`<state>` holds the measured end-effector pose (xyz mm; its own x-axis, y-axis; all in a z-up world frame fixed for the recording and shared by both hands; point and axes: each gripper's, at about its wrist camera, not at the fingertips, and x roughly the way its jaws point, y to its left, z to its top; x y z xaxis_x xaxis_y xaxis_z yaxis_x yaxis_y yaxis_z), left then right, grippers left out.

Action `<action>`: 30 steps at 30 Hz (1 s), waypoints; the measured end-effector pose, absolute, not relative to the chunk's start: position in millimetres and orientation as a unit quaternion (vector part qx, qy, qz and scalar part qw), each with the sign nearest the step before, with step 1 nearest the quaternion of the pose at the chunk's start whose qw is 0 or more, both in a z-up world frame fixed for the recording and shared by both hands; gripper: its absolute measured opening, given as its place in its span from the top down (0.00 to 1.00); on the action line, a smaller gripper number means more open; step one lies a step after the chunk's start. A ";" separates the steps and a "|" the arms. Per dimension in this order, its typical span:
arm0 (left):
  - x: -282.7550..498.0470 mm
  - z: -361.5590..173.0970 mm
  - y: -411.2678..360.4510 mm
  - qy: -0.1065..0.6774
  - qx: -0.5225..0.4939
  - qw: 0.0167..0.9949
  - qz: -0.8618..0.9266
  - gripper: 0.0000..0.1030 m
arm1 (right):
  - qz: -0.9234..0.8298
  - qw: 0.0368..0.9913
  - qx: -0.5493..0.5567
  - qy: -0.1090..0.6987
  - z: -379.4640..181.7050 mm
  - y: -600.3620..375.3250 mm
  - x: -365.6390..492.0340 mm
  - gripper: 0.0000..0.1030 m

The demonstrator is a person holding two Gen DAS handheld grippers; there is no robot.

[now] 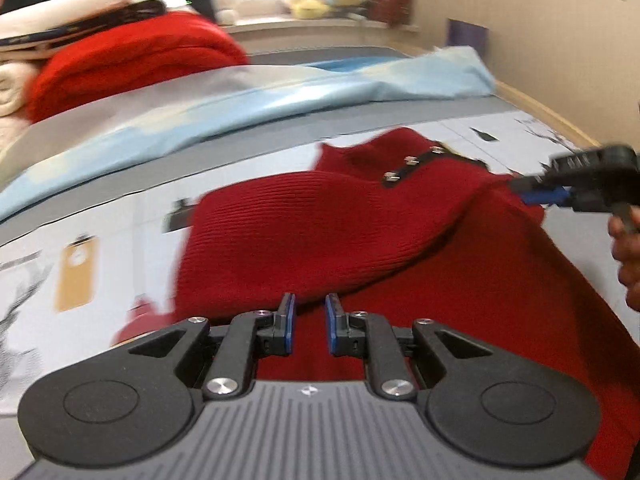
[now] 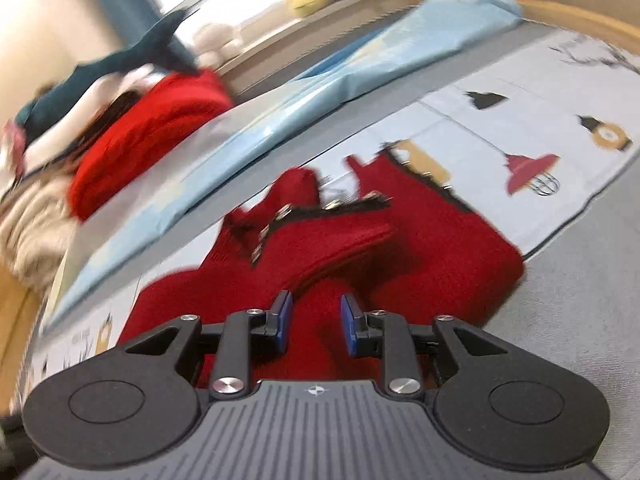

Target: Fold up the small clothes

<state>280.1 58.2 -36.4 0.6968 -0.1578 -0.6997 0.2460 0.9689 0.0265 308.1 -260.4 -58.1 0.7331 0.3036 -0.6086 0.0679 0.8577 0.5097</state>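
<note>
A dark red knit garment [image 1: 320,232] with a black, metal-studded neckline trim [image 1: 412,164] lies partly folded on a patterned sheet on the bed. My left gripper [image 1: 310,320] is open just above its near edge, with nothing between the pads. The right gripper [image 1: 548,196] shows at the right of the left wrist view, at the garment's far right edge. In the right wrist view the right gripper [image 2: 316,320] is open over the red garment [image 2: 360,252], whose studded trim [image 2: 320,212] lies ahead.
A pile of folded clothes, with a bright red knit [image 1: 132,64] and cream pieces, sits at the back left. A light blue sheet [image 1: 280,92] lies crumpled across the bed behind the garment. The printed sheet [image 2: 540,128] extends right. A wall and a wooden bed edge [image 1: 540,108] are on the right.
</note>
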 end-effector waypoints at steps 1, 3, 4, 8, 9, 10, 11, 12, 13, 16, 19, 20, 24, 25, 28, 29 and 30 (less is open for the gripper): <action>286.3 -40.1 51.0 0.372 0.058 0.919 -0.117 0.84 | 0.046 0.895 0.264 0.357 -58.7 -266.8 311.9 0.73; 303.1 -48.1 34.8 0.372 0.052 0.917 -0.131 0.82 | 0.006 0.893 0.262 0.366 -59.7 -280.0 318.2 0.73; 311.0 -52.7 26.7 0.373 0.049 0.916 -0.137 0.79 | -0.015 0.891 0.256 0.374 -61.9 -287.1 322.3 0.73; 338.5 -71.3 -11.9 0.364 0.054 0.917 -0.155 0.45 | -0.029 0.878 0.244 0.411 -81.0 -308.1 337.9 0.59; 346.9 -76.8 -22.7 0.366 0.057 0.915 -0.158 0.43 | -0.015 0.877 0.237 0.419 -85.7 -307.1 342.2 0.56; 353.4 -81.1 -31.1 0.369 0.057 0.914 -0.160 0.43 | -0.002 0.878 0.228 0.421 -87.7 -303.8 345.1 0.55; 359.8 -85.6 -39.8 0.371 0.056 0.912 -0.163 0.43 | 0.016 0.881 0.212 0.423 -87.8 -297.7 348.3 0.54; 365.6 -90.5 -46.4 0.374 0.053 0.911 -0.168 0.43 | 0.038 0.884 0.192 0.426 -88.4 -289.1 352.1 0.51; 369.8 -94.6 -52.6 0.374 0.056 0.910 -0.171 0.43 | 0.058 0.883 0.176 0.431 -88.4 -280.6 355.6 0.48; 384.4 -107.7 -62.7 0.378 0.073 0.908 -0.167 0.54 | 0.091 0.885 0.102 0.446 -94.4 -251.6 365.7 0.46; 397.7 -106.4 -44.1 0.384 0.057 0.907 -0.160 0.91 | 0.087 0.893 0.048 0.439 -97.6 -235.5 374.7 0.46; 401.4 -97.8 -30.0 0.373 0.052 0.915 -0.142 0.91 | 0.085 0.894 0.040 0.437 -98.6 -232.5 377.1 0.46; 411.7 -64.3 48.6 0.346 0.032 0.937 -0.040 0.92 | 0.077 0.897 0.004 0.435 -101.2 -224.6 387.9 0.48; 412.0 -58.0 73.2 0.339 0.030 0.940 -0.011 0.92 | 0.073 0.899 -0.006 0.433 -101.6 -222.4 390.4 0.49; 407.5 -45.9 165.2 0.331 0.029 0.937 0.106 0.92 | 0.072 0.902 -0.024 0.426 -102.3 -217.4 393.7 0.64; 403.3 -44.3 202.3 0.330 0.022 0.932 0.149 0.92 | 0.075 0.903 -0.031 0.423 -102.8 -215.2 395.4 0.74; 398.3 -44.1 236.0 0.331 0.020 0.924 0.189 0.93 | 0.079 0.903 -0.039 0.420 -103.3 -213.1 397.7 0.83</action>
<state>398.3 236.0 -44.1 0.7099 0.3625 -0.6038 -0.3357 0.9279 0.1624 397.7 -213.1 -103.3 0.6354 0.1094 -0.7644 -0.1750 0.9846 -0.0046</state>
